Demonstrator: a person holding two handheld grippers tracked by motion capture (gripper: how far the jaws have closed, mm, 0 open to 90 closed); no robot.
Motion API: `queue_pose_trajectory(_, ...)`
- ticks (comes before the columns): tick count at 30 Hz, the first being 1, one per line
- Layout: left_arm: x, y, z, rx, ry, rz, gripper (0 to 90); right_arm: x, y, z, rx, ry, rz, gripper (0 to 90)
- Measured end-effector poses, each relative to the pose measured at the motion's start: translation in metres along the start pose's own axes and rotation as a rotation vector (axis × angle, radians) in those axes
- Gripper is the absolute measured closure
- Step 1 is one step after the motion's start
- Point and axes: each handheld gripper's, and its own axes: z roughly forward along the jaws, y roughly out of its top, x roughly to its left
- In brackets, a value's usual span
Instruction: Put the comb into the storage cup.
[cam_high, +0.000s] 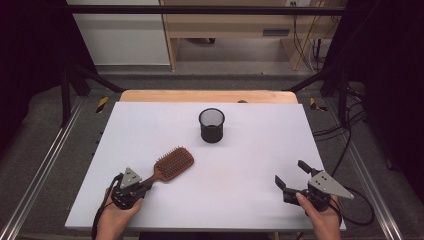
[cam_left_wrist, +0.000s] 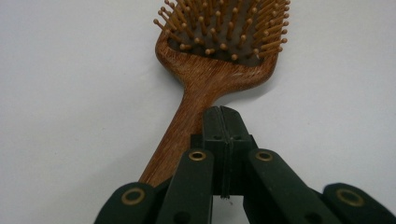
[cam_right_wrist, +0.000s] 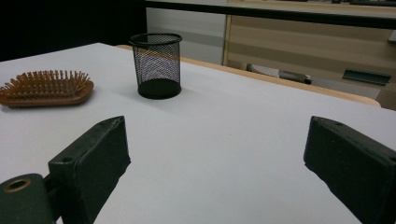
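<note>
Left hand-held gripper (cam_high: 142, 187) at 7 o'clock of the desk (cam_high: 260, 150), jaws pressed flat together above the brush (cam_high: 170, 165) handle, nothing between them. Brush lies bristles up on the desk at 8 o'clock from the cup (cam_high: 212, 125), handle toward the left hand-held gripper. Right hand-held gripper (cam_high: 292, 176) at 5 o'clock, jaws spread wide, empty. Judged progress: barely started, brush not picked up, mesh cup at centre looks empty; likely left: grasp brush, drop it in cup. No brands, labels or writing readable.
</note>
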Motion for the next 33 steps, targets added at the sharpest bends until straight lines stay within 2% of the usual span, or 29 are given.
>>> queue_pose_trajectory(3,0.003,0.002,-0.006,-0.039,-0.020,-0.010,89.8,0.000,0.000,0.000,-0.001,0.000,0.001,6.9)
queue_pose_trajectory(6,0.013,0.010,-0.020,-0.069,-0.014,-0.007,89.8,-0.001,0.000,-0.001,-0.004,-0.001,0.003,6.8)
queue_pose_trajectory(8,0.015,0.013,-0.023,-0.067,-0.013,0.000,89.8,-0.001,0.000,-0.001,-0.004,0.000,0.003,6.8)
queue_pose_trajectory(10,0.018,0.019,-0.028,-0.048,-0.001,0.033,89.7,0.000,0.000,-0.001,-0.003,0.001,0.003,6.8)
queue_pose_trajectory(12,0.021,0.025,-0.031,-0.039,-0.006,0.048,87.8,0.000,0.000,-0.001,-0.004,0.002,0.002,6.8)
queue_pose_trajectory(14,0.021,0.033,-0.035,-0.037,0.008,0.070,84.2,0.000,0.000,-0.001,-0.004,0.004,0.001,6.8)
queue_pose_trajectory(15,0.020,0.040,-0.037,-0.031,0.029,0.097,75.1,0.001,0.000,-0.001,-0.004,0.003,0.002,6.8)
queue_pose_trajectory(16,0.020,0.040,-0.037,-0.031,0.029,0.097,68.0,0.001,0.000,-0.001,-0.004,0.003,0.002,6.8)
queue_pose_trajectory(17,0.020,0.044,-0.038,-0.022,0.039,0.111,68.0,0.001,0.000,-0.001,-0.004,0.003,0.003,6.8)
queue_pose_trajectory(18,0.020,0.047,-0.039,-0.018,0.040,0.119,62.7,0.001,0.000,-0.001,-0.004,0.003,0.002,6.8)
queue_pose_trajectory(19,0.020,0.051,-0.040,-0.010,0.040,0.126,61.2,0.000,0.000,-0.001,-0.003,0.004,0.003,6.8)
queue_pose_trajectory(22,0.020,0.058,-0.039,0.009,0.043,0.132,43.3,0.001,0.000,-0.001,-0.003,0.004,0.004,6.8)
queue_pose_trajectory(25,0.019,0.064,-0.035,0.074,0.025,0.168,27.8,0.001,0.000,-0.001,0.000,0.006,0.003,6.7)
queue_pose_trajectory(26,0.018,0.066,-0.031,0.116,0.030,0.190,17.8,0.001,0.000,0.000,0.001,0.006,0.004,6.7)
queue_pose_trajectory(27,0.018,0.066,-0.031,0.116,0.030,0.190,14.0,0.001,0.000,0.000,0.001,0.006,0.004,6.7)
queue_pose_trajectory(28,0.018,0.068,-0.028,0.141,0.029,0.190,14.0,0.001,0.000,0.000,0.002,0.006,0.005,6.7)
queue_pose_trajectory(29,0.018,0.069,-0.025,0.159,0.018,0.200,10.1,0.001,-0.001,0.000,0.003,0.006,0.006,6.7)
queue_pose_trajectory(33,0.019,0.072,-0.017,0.198,-0.001,0.210,8.9,0.001,-0.001,0.001,0.008,0.011,0.006,6.7)
